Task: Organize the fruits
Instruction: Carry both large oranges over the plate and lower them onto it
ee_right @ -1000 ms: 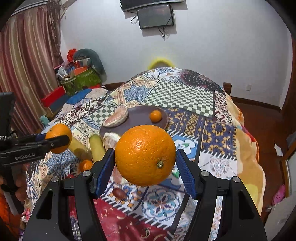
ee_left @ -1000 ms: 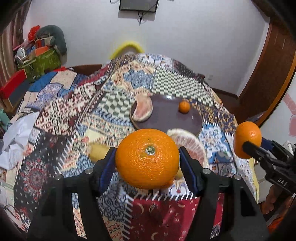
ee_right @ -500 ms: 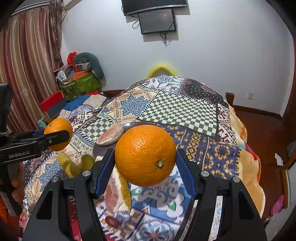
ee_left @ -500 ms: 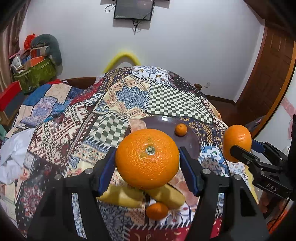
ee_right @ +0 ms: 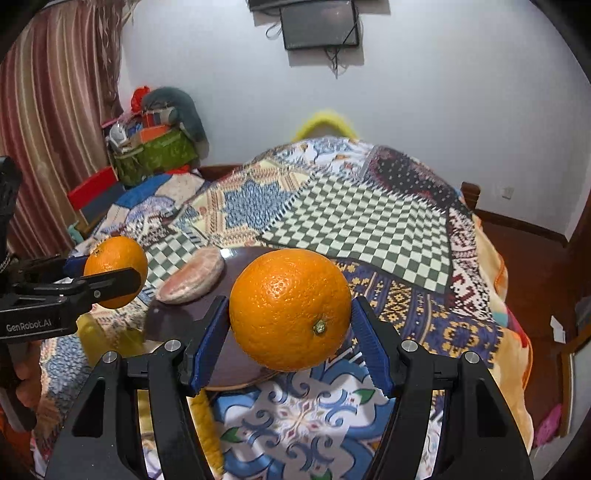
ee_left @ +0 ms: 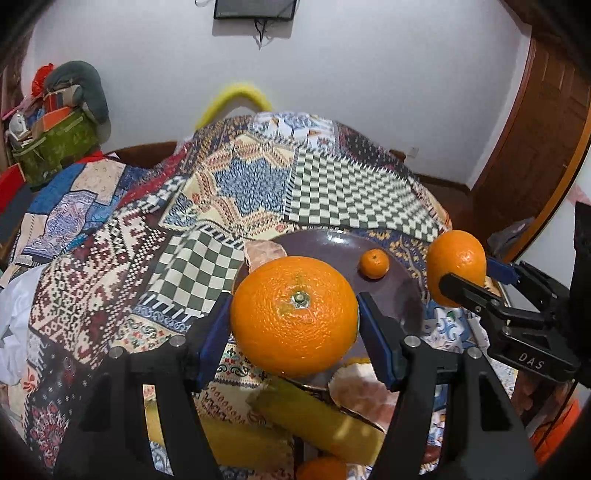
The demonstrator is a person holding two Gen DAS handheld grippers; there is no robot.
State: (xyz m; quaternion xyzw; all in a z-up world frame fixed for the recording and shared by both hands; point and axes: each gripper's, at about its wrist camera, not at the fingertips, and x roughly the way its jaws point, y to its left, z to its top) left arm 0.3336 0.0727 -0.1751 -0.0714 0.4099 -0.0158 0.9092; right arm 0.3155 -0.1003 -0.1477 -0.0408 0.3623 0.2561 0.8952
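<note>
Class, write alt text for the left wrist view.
The left hand-held gripper clamps a large orange above a dark plate holding a small tangerine, on a patchwork quilt. The right hand-held gripper holds another orange.

plate on quilt, mid-scene | small mandarin on plate, far right part | peeled segment on plate's far-left rim | bananas on quilt, near side of plate | wall screen far behind the quilt | bag far left
</note>
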